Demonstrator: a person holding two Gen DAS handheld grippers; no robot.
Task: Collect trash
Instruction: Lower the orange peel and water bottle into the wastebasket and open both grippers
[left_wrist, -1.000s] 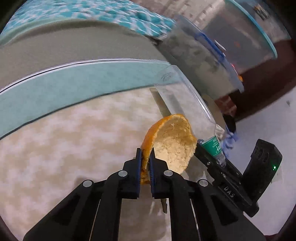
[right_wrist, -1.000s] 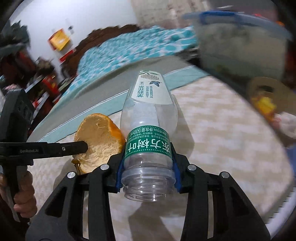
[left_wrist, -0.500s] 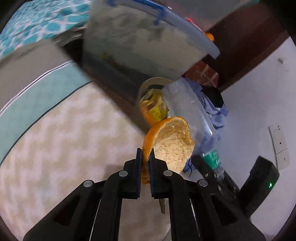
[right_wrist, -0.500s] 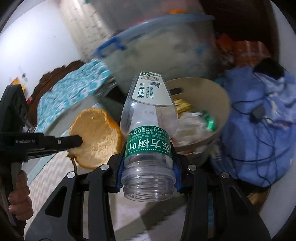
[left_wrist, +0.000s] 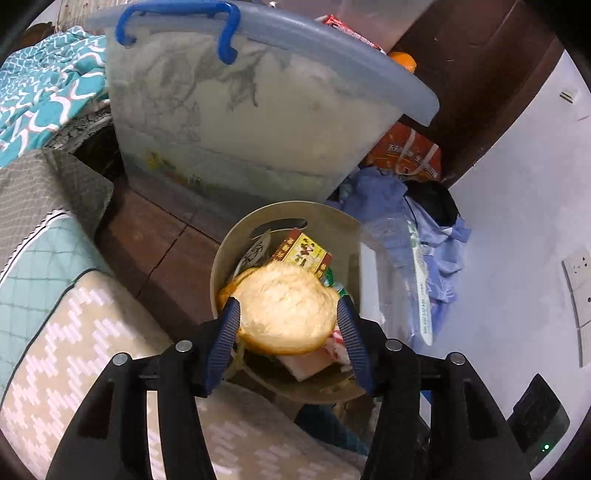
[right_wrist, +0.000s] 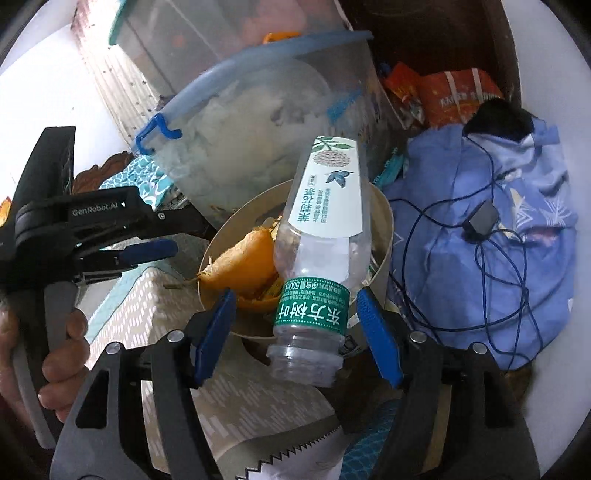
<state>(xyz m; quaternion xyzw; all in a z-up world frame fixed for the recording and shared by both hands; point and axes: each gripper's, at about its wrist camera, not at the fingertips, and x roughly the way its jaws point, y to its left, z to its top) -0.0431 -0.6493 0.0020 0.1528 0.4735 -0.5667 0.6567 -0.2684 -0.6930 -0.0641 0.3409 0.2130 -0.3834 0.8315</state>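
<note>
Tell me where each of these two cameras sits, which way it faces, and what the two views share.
Left wrist: on the left gripper, looking down into the tan bin; its opening jaws flank the orange peel without pressing it.
Right wrist: on the right gripper, facing the bin; its opening jaws stand clear of the plastic bottle; the left gripper and a hand show.
Shared: bin, peel, bottle, storage box.

storage tub (left_wrist: 255, 110) | blue cloth (right_wrist: 480, 221) with cable (right_wrist: 517, 280) | patterned mat (left_wrist: 55, 354)
</note>
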